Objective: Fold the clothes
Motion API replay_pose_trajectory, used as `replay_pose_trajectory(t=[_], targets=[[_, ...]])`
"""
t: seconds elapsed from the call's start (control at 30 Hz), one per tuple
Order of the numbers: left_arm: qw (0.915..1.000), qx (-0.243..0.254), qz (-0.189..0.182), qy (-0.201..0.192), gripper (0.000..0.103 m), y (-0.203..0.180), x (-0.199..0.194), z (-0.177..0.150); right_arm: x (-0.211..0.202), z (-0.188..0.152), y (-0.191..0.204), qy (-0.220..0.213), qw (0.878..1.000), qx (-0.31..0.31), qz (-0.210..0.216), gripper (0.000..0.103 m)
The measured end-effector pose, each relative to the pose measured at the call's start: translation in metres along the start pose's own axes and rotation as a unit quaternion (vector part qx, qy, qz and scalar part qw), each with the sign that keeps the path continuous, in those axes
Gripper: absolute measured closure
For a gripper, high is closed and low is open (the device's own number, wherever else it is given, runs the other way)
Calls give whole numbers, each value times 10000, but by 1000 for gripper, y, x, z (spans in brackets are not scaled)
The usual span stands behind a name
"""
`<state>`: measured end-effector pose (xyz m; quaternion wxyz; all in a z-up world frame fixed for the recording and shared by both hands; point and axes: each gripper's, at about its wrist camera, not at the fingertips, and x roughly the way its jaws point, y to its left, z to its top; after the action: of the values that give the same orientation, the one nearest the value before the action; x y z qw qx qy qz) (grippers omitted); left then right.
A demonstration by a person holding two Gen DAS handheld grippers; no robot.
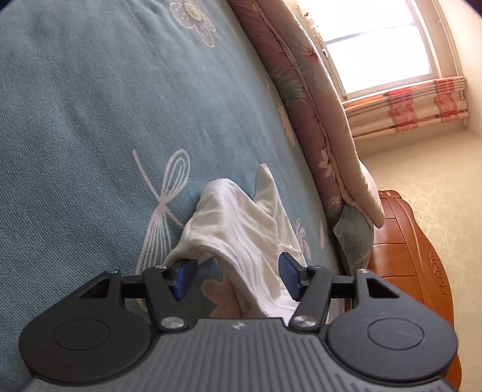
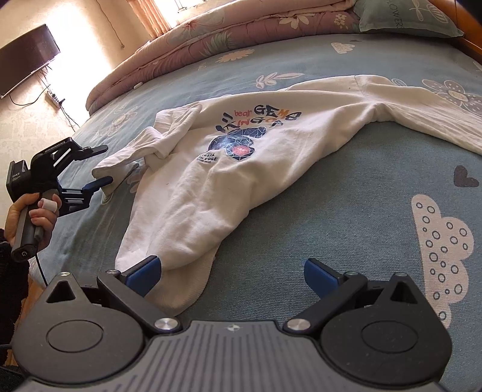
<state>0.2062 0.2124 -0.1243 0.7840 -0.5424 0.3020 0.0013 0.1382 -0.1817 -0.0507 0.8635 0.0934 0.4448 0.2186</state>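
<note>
A white sweatshirt (image 2: 241, 169) with a dark blue bear print lies rumpled, front up, on the blue-green flowered bed sheet (image 2: 346, 211). Its hem end reaches my right gripper (image 2: 233, 274), which is open; the left fingertip (image 2: 144, 273) sits at the hem's edge. In the right wrist view, a hand (image 2: 27, 220) holds my left gripper (image 2: 101, 167) open around the bunched sleeve cuff (image 2: 114, 169). In the left wrist view, the white sleeve (image 1: 238, 229) lies between the open fingers of my left gripper (image 1: 238, 273). The other sleeve (image 2: 421, 111) stretches out to the right.
A folded pink floral quilt (image 2: 241, 27) and a green pillow (image 2: 400, 18) lie along the far side of the bed. A wooden headboard (image 1: 406, 250) stands past the pillow. A dark TV (image 2: 27, 57) and a power strip (image 2: 54, 98) are on the wall. A bright window (image 1: 376, 45) is behind.
</note>
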Motion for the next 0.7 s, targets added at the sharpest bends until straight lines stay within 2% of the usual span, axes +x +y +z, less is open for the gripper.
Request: replay_pose_trajectory(t=[0.13, 0.2, 0.23, 0.27, 0.3, 0.4, 0.5, 0.57, 0.7], targets=[[9975, -641, -28, -306, 44, 13, 9, 5, 2, -1, 1, 34, 10000, -10, -3, 0], [9957, -812, 26, -441, 49, 15, 9, 8, 2, -1, 2, 36, 10000, -22, -21, 0], [9958, -736, 201, -509, 58, 13, 8, 9, 2, -1, 2, 37, 10000, -30, -33, 0], [9955, -628, 406, -581, 83, 10, 7, 11, 2, -1, 2, 38, 10000, -35, -42, 0], [9946, -465, 660, -657, 93, 6, 6, 13, 2, -1, 2, 38, 10000, -39, -49, 0], [9888, 157, 1013, -1084, 96, -13, -5, 20, 1, -1, 2, 31, 10000, -49, -50, 0], [9773, 833, 1350, -1406, 99, -32, -20, 37, 1, -2, 3, 45, 10000, -76, -45, 0], [9664, 1271, 1575, -1588, 99, -44, -30, 49, 2, -1, 4, 52, 9999, -92, -58, 0], [9357, 2138, 2029, -1940, 99, -67, -49, 73, 2, -1, 5, 50, 9999, -106, -53, 0]])
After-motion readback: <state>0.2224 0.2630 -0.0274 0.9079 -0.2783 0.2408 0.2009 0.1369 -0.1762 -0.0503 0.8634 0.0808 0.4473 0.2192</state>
